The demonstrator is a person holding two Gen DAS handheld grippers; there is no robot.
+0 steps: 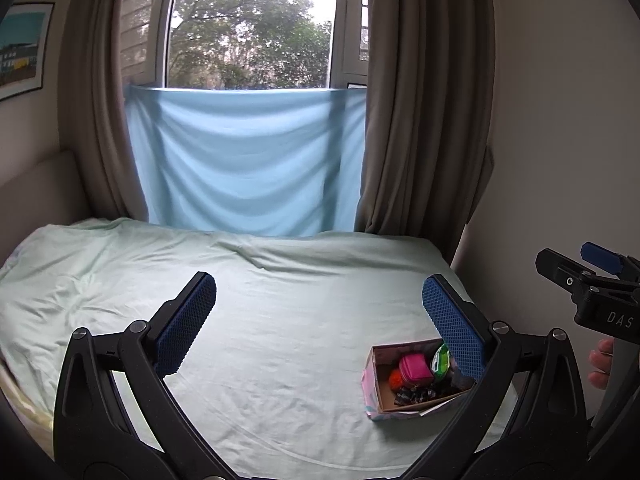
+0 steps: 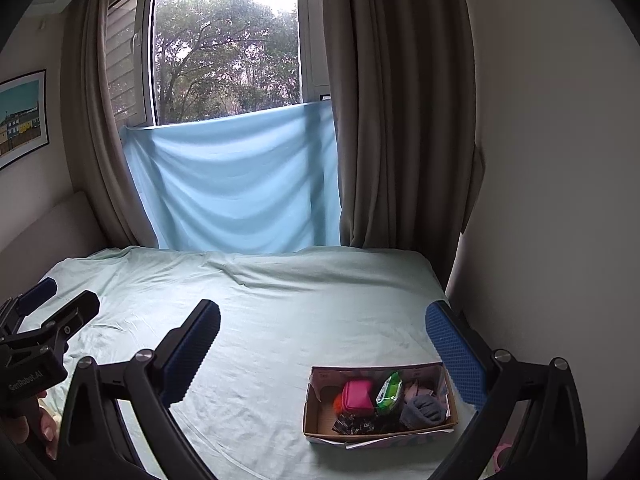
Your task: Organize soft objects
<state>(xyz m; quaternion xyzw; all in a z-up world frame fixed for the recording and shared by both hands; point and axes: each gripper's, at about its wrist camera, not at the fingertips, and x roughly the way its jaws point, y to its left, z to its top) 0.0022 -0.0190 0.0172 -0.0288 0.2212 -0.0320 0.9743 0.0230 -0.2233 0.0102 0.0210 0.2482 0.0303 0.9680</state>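
An open cardboard box (image 2: 316, 400) sits on the bed's near right part; it also shows in the left wrist view (image 1: 370, 380). Inside lie a pink pouch (image 2: 357, 397), a green packet (image 2: 388, 392), an orange fuzzy thing (image 2: 339, 403), a grey-blue sock bundle (image 2: 424, 411) and dark patterned pieces (image 2: 356, 426). My left gripper (image 1: 319, 304) is open and empty above the bed, left of the box. My right gripper (image 2: 323, 334) is open and empty, just above and behind the box.
The bed (image 2: 280, 304) has a pale green sheet. A blue cloth (image 2: 236, 184) hangs under the window between brown curtains (image 2: 384, 120). A white wall (image 2: 540, 200) borders the bed on the right. A headboard (image 1: 36, 192) stands at left.
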